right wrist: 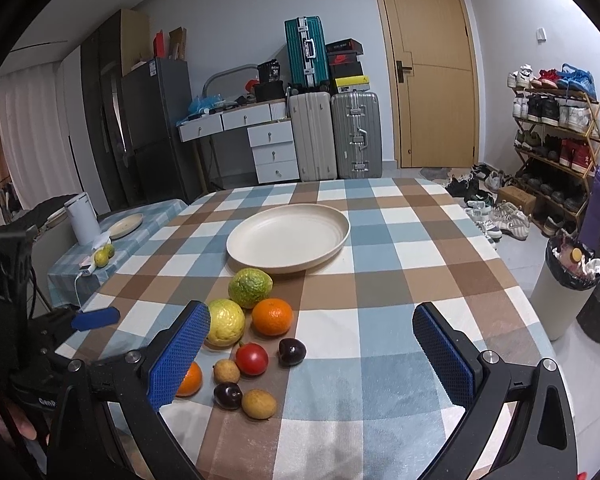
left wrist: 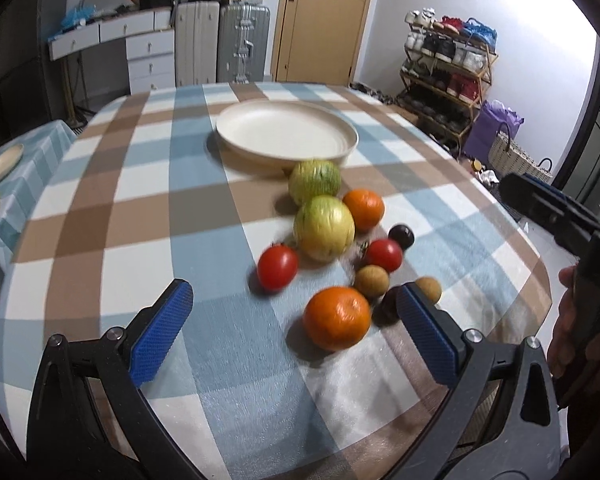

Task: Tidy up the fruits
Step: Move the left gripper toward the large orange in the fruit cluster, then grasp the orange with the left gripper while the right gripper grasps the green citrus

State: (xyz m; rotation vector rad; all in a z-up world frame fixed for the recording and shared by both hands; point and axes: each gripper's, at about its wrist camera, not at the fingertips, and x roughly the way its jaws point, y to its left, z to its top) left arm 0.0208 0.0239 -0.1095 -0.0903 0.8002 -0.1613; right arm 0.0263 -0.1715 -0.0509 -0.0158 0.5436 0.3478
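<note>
A cream plate [left wrist: 286, 132] [right wrist: 288, 236] lies empty at the middle of the checked table. In front of it sit several loose fruits: two green-yellow guavas [left wrist: 324, 226] [right wrist: 225, 322], two oranges [left wrist: 336, 317] [right wrist: 272, 317], two red tomatoes [left wrist: 277, 266] [right wrist: 252, 358], dark plums [right wrist: 292, 352] and brown longans [right wrist: 259, 403]. My left gripper [left wrist: 294, 322] is open and empty, just above the table, with the near orange between its fingers' line. My right gripper [right wrist: 312, 354] is open and empty, above the table to the right of the fruits.
The checked tablecloth [right wrist: 400, 280] covers the table. A side table at the left holds a small plate [right wrist: 126, 224], a white jug [right wrist: 82, 218] and lemons [right wrist: 102, 257]. A bin [right wrist: 564, 284] and shoe rack [right wrist: 556, 148] stand on the right.
</note>
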